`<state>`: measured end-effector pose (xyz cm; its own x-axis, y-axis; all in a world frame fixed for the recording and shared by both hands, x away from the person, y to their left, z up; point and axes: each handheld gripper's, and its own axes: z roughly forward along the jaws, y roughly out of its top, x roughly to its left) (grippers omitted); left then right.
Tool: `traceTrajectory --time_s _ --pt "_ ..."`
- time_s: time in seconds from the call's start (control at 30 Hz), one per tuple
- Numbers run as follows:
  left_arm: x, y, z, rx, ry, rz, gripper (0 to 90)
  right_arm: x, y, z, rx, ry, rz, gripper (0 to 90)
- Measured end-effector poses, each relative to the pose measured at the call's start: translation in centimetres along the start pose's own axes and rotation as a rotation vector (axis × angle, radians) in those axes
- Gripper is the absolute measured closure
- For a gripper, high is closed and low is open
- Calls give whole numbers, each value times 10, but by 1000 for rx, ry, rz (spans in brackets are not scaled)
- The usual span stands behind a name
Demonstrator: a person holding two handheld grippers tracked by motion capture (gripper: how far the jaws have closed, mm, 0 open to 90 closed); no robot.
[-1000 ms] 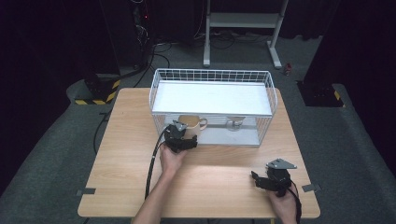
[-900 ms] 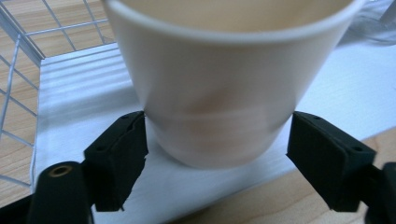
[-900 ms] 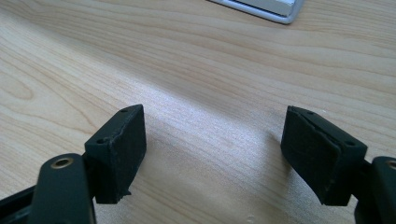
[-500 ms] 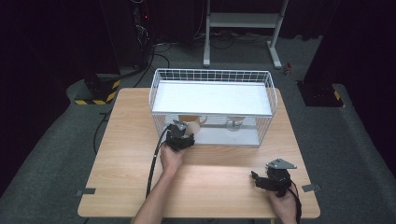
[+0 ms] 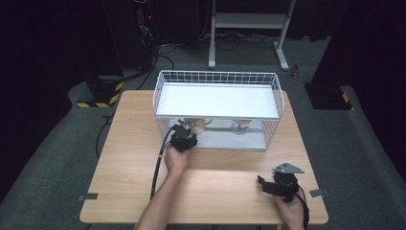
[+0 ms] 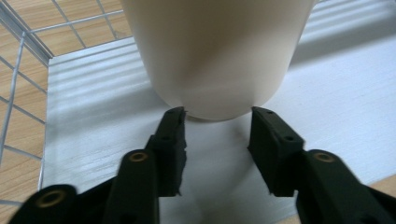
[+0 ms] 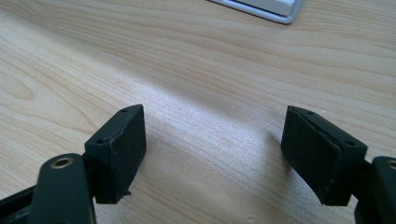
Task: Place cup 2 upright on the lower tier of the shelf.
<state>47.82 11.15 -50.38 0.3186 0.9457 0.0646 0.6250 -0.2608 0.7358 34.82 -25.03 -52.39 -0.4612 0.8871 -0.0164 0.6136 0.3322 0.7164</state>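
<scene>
A cream cup stands on the white floor panel of a white wire rack, at the rack's front left. In the high view this cup sits just beyond my left gripper. My left gripper is open, its fingertips on either side of the cup's base with a little room to spare. A second pale cup stands to its right inside the rack. My right gripper hovers low over the table's front right; in its own view the right gripper is wide open over bare wood.
The wooden table carries the rack at its back middle. Wire mesh runs close on the left of the left gripper. A white panel corner lies ahead of the right gripper. Dark floor and a metal stand are beyond.
My left gripper has crept slightly forward toward the cream cup at the rack's front. The right gripper has stayed put.
</scene>
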Motion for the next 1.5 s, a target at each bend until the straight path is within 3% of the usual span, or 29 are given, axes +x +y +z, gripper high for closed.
traceTrajectory --time_s 0.1,0.27,0.43,0.6,0.73,0.87,0.97,1.0,1.03,1.2,1.23,1.27,1.5 --pt "3 2 2 5 -11 21 625 0 0 0 -2 0 -2 224" --pt "1 5 3 17 -14 16 676 0 0 0 -1 0 -2 224" --pt "3 5 3 23 -44 4 697 0 0 0 0 0 -1 224" --pt "1 4 1 -1 -47 4 635 0 0 0 0 -1 0 224" --pt "0 2 0 10 -44 9 577 0 0 0 0 -1 1 224" --pt "-2 0 -4 -3 -84 -33 518 0 0 0 0 0 -1 224" --pt "-4 -1 -9 -1 -87 -26 481 0 0 0 0 0 -1 224" --pt "-3 -1 -10 -10 -80 -5 472 0 0 0 0 0 -1 224" --pt "-4 -2 -12 -17 -96 -16 466 0 0 0 0 -1 0 224" --pt "-1 -3 -23 -50 -94 -5 447 0 0 0 1 0 0 224" --pt "-2 -3 -24 -47 -110 -20 444 0 0 0 0 0 0 224" --pt "-1 -3 -26 -54 -95 -3 440 0 0 0 0 0 1 224" --pt "-1 -7 -37 -71 -111 10 423 0 0 0 1 -1 1 224"
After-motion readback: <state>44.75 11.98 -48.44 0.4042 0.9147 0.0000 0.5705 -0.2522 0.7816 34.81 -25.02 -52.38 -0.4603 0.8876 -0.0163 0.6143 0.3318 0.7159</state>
